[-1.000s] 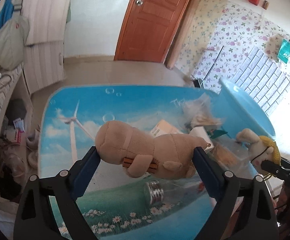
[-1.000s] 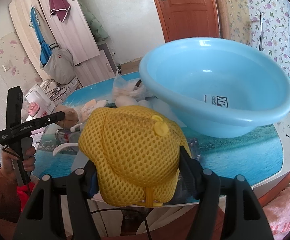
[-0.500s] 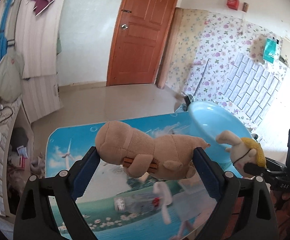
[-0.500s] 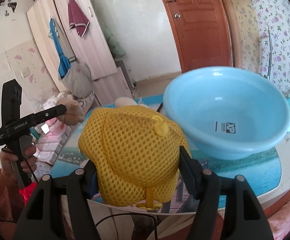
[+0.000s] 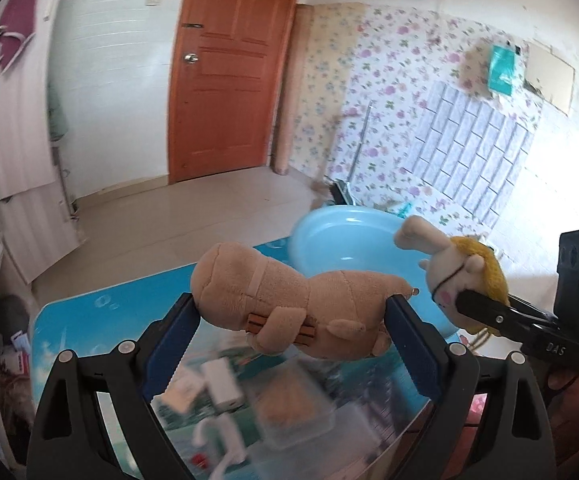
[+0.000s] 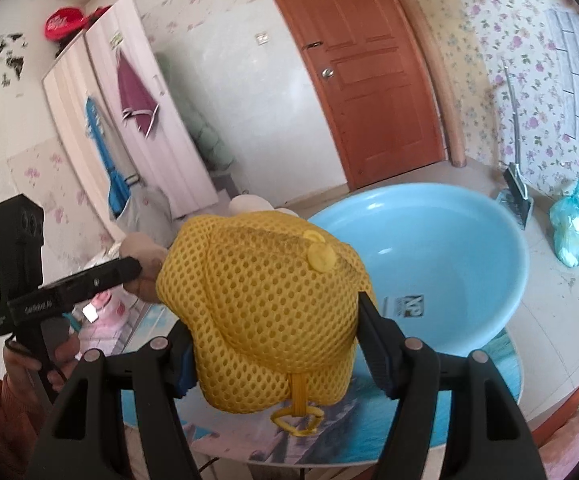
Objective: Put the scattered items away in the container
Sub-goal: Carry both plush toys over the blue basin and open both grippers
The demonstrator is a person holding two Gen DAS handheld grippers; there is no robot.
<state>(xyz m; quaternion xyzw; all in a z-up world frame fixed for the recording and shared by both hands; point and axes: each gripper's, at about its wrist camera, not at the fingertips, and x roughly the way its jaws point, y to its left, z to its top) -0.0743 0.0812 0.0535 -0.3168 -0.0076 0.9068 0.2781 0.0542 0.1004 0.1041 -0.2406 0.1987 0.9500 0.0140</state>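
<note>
Only from the left wrist, boxes (image 5: pixel 293 408) litter the table (image 5: pixel 89 332).

Left gripper (image 5: pixel 293 316), right gripper (image 6: pixel 275 344); jaws clamped

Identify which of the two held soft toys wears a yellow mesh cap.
The doll in the right gripper; the plush in the left gripper is plain tan and capless.

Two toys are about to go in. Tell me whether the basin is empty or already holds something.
Empty as far as shown: the basin has a bare blue inside with only a printed label. Its near part is hidden behind the yellow toy.
</note>
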